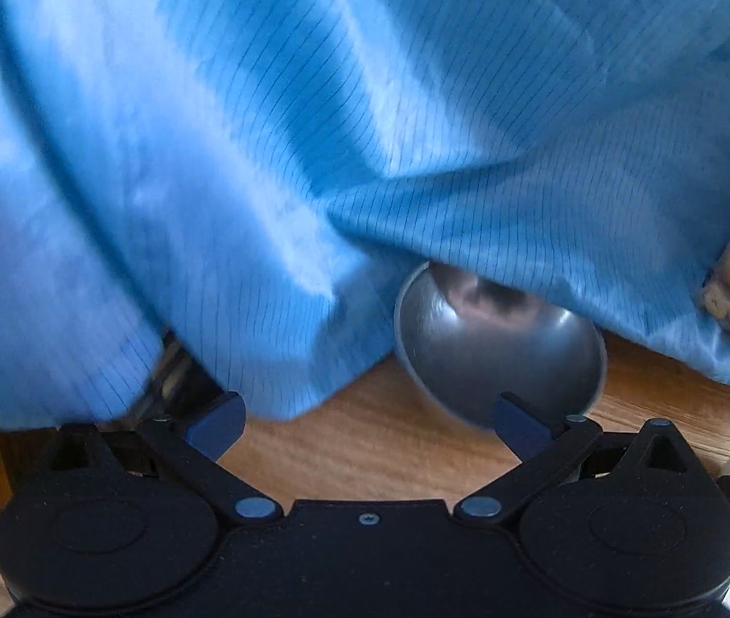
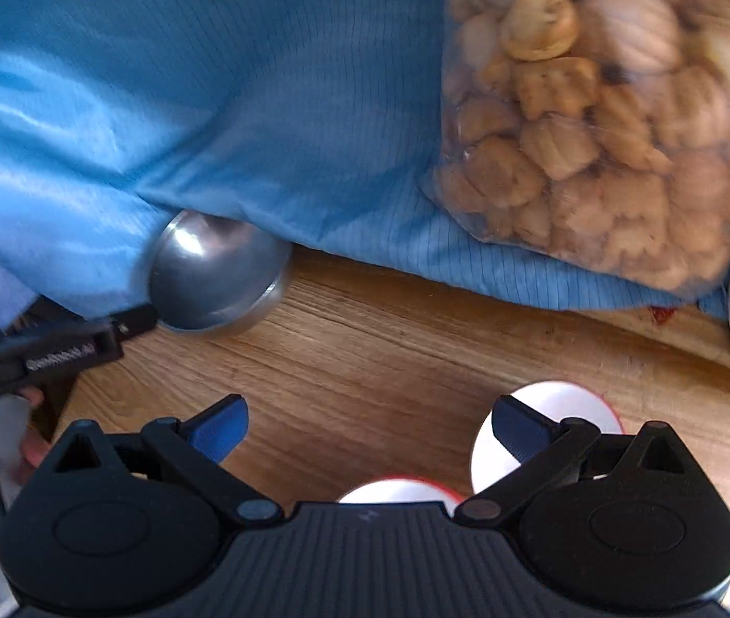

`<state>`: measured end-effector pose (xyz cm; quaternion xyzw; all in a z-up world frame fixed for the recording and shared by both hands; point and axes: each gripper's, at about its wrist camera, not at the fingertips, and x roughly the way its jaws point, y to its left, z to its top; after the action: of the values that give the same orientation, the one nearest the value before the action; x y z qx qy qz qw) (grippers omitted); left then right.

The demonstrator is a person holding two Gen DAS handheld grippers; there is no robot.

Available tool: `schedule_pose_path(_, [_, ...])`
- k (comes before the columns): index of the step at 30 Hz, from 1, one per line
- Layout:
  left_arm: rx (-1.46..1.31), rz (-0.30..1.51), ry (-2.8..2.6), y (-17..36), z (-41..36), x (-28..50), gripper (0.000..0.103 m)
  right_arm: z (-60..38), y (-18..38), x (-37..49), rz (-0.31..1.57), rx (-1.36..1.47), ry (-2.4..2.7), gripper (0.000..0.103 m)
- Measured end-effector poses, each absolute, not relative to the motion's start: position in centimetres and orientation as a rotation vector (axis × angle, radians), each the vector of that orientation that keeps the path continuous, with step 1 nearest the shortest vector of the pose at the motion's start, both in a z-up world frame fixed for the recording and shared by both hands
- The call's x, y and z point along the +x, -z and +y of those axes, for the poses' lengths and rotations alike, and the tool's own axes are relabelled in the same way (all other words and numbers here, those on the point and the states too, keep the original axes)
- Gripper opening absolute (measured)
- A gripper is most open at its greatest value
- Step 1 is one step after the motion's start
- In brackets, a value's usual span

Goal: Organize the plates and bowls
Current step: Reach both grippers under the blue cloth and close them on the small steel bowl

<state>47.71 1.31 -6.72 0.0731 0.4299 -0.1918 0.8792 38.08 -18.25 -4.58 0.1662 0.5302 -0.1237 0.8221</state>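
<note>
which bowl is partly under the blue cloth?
The metal bowl, far left, its rim tucked under the blue cloth. The two white bowls sit uncovered by the right gripper.

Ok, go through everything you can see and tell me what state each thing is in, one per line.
Left gripper: open, holding nothing.
Right gripper: open, holding nothing.
Shiny round metal bowl: tipped on its side, partly under the cloth.
Light blue pinstriped cloth: crumpled, draped over the bowl's top.
Clear plastic bag of biscuits: full, lying on the cloth.
Two white red-rimmed bowls: upright on the wooden table.
</note>
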Motion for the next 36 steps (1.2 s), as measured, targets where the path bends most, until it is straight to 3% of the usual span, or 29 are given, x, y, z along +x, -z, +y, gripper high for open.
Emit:
schedule_pose_path(14, [0.049,0.913,0.352,8.1,1.6,51.1,0.102,-17.4,6.7,45.6,1.087,0.397,0.277,0.102])
schedule_pose_path(19, [-0.039,0.934,0.340,8.2,2.0,51.0,0.102,-16.3,6.9,45.6,1.064,0.421,0.253,0.095])
schedule_pose_path(21, [-0.050,0.941,0.342,8.5,2.1,50.8,0.099,-16.1,7.2,45.6,1.053,0.441,0.255,0.085])
schedule_pose_path(24, [-0.052,0.948,0.346,9.0,2.2,50.5,0.086,-16.2,7.9,45.6,1.041,0.472,0.240,0.072])
schedule_pose_path(28, [-0.093,0.967,0.339,9.5,2.8,50.4,0.070,-15.7,9.1,45.5,1.029,0.482,0.195,0.062])
schedule_pose_path(30, [-0.134,0.970,0.365,10.0,3.3,50.4,0.061,-15.4,9.9,46.0,1.027,0.490,0.171,0.051])
schedule_pose_path(31, [-0.155,0.972,0.381,10.3,3.4,50.4,0.054,-15.4,10.4,46.4,1.030,0.499,0.163,0.048])
schedule_pose_path(33, [-0.196,0.990,0.418,10.8,3.5,50.4,0.041,-15.5,11.3,46.8,1.038,0.530,0.146,0.030])
schedule_pose_path(35, [-0.222,0.995,0.456,10.9,3.1,50.2,0.020,-15.6,11.5,46.9,1.044,0.557,0.134,0.029])
schedule_pose_path(36, [-0.209,0.999,0.459,10.7,2.8,50.0,0.019,-15.5,11.4,46.8,1.057,0.561,0.136,0.028])
